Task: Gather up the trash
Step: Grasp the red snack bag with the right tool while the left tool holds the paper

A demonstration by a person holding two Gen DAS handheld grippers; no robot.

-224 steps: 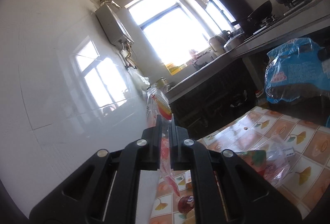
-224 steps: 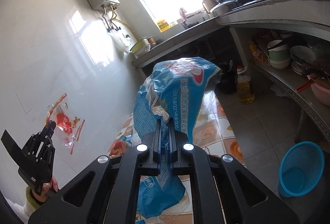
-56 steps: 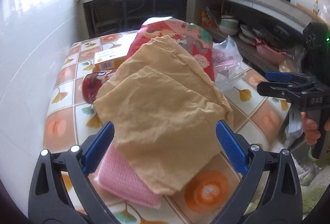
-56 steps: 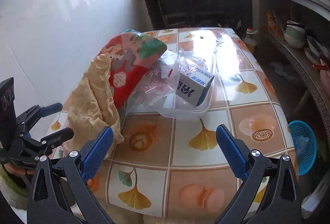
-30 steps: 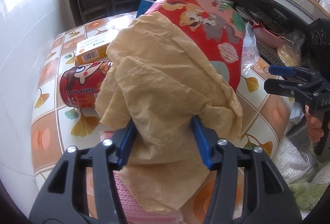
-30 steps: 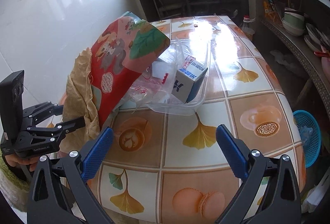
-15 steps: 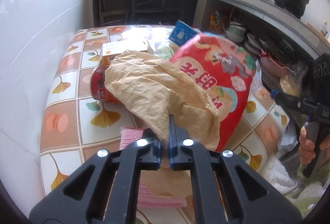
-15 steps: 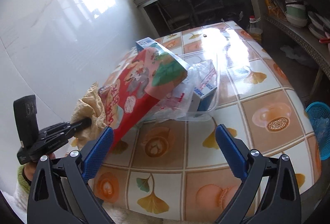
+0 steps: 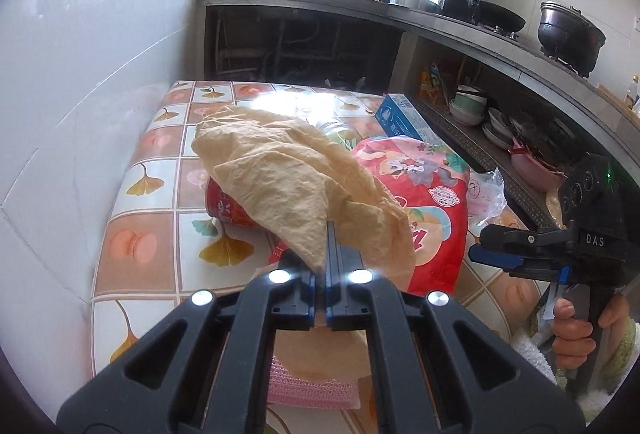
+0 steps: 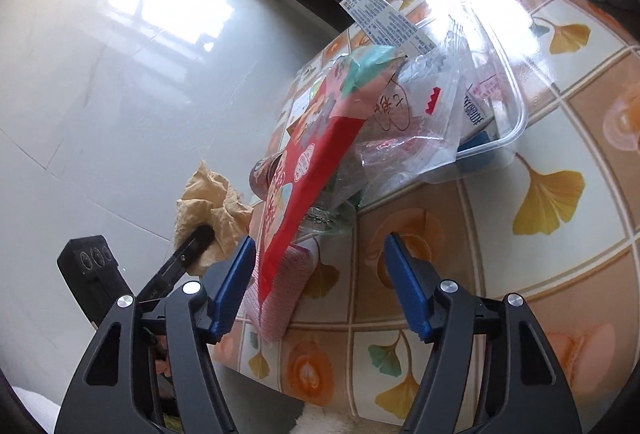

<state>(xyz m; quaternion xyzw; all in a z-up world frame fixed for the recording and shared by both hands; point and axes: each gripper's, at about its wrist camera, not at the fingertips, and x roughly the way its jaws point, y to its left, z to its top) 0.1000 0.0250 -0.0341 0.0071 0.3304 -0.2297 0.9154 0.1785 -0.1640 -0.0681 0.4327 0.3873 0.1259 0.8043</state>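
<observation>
My left gripper [image 9: 320,266] is shut on a crumpled tan paper bag [image 9: 288,186] and holds it lifted over the table; it also shows in the right wrist view [image 10: 212,210]. Behind it lies a red printed bag [image 9: 420,202] on a red can [image 9: 224,210] and a pink cloth [image 9: 312,386]. My right gripper [image 10: 320,274] is open, its jaws on either side of the red bag's lower edge [image 10: 304,186]. It shows in the left wrist view [image 9: 520,250] at the table's right side.
The tiled table [image 10: 540,234] holds a clear plastic tub [image 10: 496,138] with boxes and a clear plastic bag [image 10: 404,122], plus a glass jar [image 10: 328,214]. A white tiled wall [image 9: 80,94] runs along the left. A counter with pots [image 9: 568,30] stands behind.
My left gripper has lifted the tan paper bag higher off the pile. My right gripper has moved in close to the red bag and narrowed its opening.
</observation>
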